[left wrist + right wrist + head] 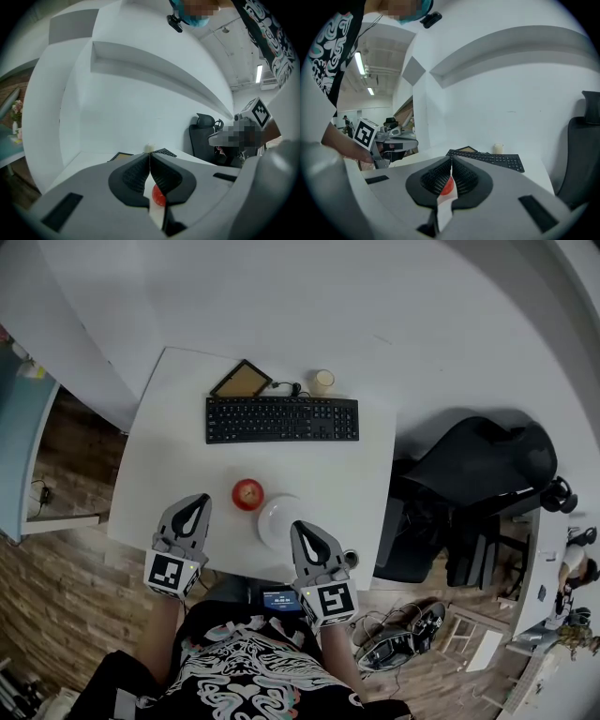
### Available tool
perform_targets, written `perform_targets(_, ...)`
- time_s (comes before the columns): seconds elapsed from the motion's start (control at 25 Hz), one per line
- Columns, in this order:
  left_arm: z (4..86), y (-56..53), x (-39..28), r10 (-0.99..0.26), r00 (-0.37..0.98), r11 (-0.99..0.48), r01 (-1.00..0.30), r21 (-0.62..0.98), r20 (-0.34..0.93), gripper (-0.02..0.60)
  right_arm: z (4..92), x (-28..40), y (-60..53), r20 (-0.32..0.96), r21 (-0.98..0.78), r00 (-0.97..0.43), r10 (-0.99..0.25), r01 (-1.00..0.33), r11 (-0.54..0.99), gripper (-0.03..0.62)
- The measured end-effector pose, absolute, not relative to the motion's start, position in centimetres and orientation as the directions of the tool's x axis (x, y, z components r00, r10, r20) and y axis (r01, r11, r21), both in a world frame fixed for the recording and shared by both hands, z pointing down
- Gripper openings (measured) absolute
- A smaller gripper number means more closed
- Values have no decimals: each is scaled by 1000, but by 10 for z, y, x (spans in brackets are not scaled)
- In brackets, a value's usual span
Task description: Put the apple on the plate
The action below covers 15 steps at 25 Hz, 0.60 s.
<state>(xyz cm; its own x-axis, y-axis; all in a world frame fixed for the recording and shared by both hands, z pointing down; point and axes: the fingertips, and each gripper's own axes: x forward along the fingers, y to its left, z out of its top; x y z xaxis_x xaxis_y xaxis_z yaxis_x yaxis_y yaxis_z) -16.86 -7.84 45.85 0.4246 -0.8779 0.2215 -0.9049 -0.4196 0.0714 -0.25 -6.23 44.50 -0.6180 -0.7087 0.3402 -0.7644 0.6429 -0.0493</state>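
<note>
White table (164,456) lies bare between the keyboard (281,419) and the apple (247,493), which sits just left of the plate (278,523) (both near the front edge). Left gripper (198,500) and right gripper (299,527), jaws pressed together and empty, flank them.

A red apple (247,493) sits upright on the white table, just below centre of the head view. The white round plate (278,520) lies empty, touching its lower right.
</note>
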Motion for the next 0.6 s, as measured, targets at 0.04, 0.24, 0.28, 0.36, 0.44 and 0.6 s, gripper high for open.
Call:
perform_targets(0.04,462,-79,-167,-874,428,-424,-903,71,232,17,447,-4,-63,345,-51,-621,-704,-761,647,29)
perform_targets(0.24,483,-73,-163,-849,448,-446,-892,73,281,17,464,-15,-64,382,-52,-634,-672,-741,669,29)
perform_targets(0.28,489,-72,-163,-844,449,-448,-891,74,292,17,468,-17,-64,387,-53,-637,-666,-737,674,29)
perform_targets(0.36,497,-69,-161,-836,457,-456,-886,77,303,17,475,-22,-65,396,-61,-642,-657,-731,679,29)
perform_targets(0.44,500,-68,-157,-823,475,-476,-876,80,311,17,480,-25,-66,409,-70,-642,-648,-730,680,29)
perform_targets(0.6,513,-67,-156,-814,481,-483,-872,82,325,17,495,-26,-68,431,-71,-640,-636,-727,683,29)
